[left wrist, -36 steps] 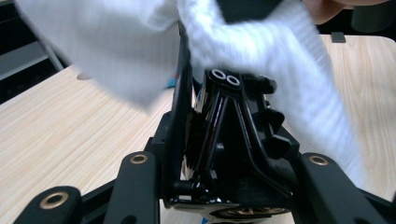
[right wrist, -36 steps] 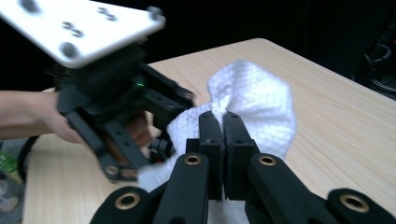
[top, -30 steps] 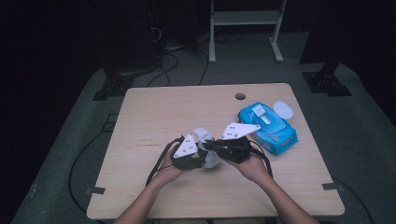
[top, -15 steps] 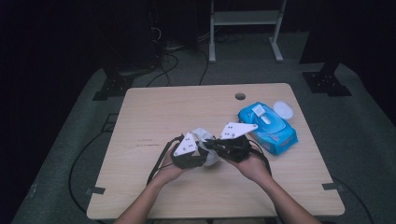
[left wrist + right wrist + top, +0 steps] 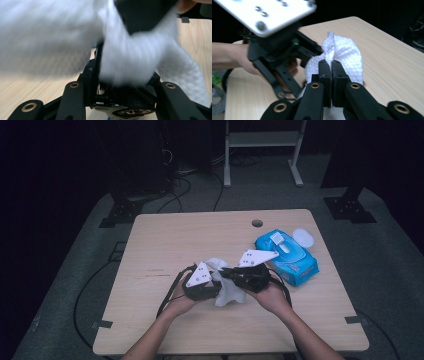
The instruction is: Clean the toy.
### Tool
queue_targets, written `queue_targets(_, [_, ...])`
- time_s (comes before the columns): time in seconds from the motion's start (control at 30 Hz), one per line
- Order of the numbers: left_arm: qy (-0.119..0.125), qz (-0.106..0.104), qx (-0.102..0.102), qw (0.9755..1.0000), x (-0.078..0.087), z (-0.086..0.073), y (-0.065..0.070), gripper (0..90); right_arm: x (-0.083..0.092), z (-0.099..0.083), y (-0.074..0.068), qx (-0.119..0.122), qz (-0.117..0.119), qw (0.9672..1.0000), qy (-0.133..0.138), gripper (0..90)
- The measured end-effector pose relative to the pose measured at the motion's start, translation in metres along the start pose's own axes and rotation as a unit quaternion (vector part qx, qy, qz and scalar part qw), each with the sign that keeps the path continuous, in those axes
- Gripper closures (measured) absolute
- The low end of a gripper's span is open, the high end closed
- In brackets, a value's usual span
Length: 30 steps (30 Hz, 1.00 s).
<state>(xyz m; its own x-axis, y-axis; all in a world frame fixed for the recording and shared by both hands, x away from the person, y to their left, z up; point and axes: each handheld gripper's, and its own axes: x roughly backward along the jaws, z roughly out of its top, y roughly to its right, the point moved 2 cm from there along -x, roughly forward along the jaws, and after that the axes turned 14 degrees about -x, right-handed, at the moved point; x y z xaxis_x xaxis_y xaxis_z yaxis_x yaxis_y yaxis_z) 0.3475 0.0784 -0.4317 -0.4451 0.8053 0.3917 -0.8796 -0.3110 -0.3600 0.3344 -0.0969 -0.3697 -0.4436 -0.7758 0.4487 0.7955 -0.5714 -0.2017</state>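
Both grippers meet over the near middle of the wooden table (image 5: 165, 235), each clamped on the same white wipe (image 5: 226, 292). The right gripper (image 5: 331, 62) has its two black jaws pressed together with a pinch of the wipe's crumpled cloth caught between the tips; the rest of the sheet bunches up behind them and hangs down toward the tabletop. The left gripper (image 5: 212, 287) sits just beside it, its jaws drawn in on another part of the wipe — in the left gripper view the white cloth (image 5: 130, 62) drapes over the jaws so closely and so blurred that the tips themselves cannot be made out. In the high view the wipe lies between the two grey plates, touching both tools. To the right, near the table's right edge, lies a blue wipe pack (image 5: 287, 257) with its white lid (image 5: 303, 238) open toward the far side — it is just beside the right hand (image 5: 272, 297). A small round hole (image 5: 257, 223) sits near the far edge. The left half of the table and the near strip below the forearms are bare wood.
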Motion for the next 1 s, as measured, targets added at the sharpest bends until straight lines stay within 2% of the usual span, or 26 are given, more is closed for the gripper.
queue_targets(0.13, [0.001, 0.002, 0.000, 1.0000, 0.002, -0.002, -0.001, 57.3, 0.003, -0.002, 0.007, -0.011, -0.007, 0.9999, 0.005, 87.9])
queue_targets(0.5, [0.004, 0.002, 0.001, 1.0000, 0.007, -0.005, -0.002, 57.3, 0.007, -0.006, 0.013, -0.024, -0.008, 0.9996, 0.013, 87.9])
queue_targets(0.57, [0.003, 0.000, -0.003, 1.0000, 0.007, -0.005, -0.002, 57.3, 0.006, -0.006, 0.012, -0.033, -0.002, 0.9994, 0.013, 87.9])
queue_targets(0.67, [-0.001, 0.002, -0.007, 1.0000, 0.006, -0.005, -0.001, 57.3, 0.001, -0.005, 0.005, -0.027, 0.008, 0.9995, 0.010, 87.9])
queue_targets(0.73, [-0.002, 0.003, -0.007, 1.0000, 0.007, -0.006, -0.001, 57.3, -0.003, -0.005, 0.002, -0.015, 0.007, 0.9998, 0.005, 87.9])
queue_targets(0.8, [-0.001, 0.005, -0.006, 1.0000, 0.009, -0.006, -0.001, 57.4, -0.003, -0.005, 0.003, -0.017, 0.006, 0.9998, 0.006, 87.9])
queue_targets(1.0, [0.001, 0.009, -0.006, 0.9999, 0.010, -0.004, -0.003, 57.4, 0.000, -0.003, 0.004, -0.008, -0.016, 0.9998, 0.004, 88.0])
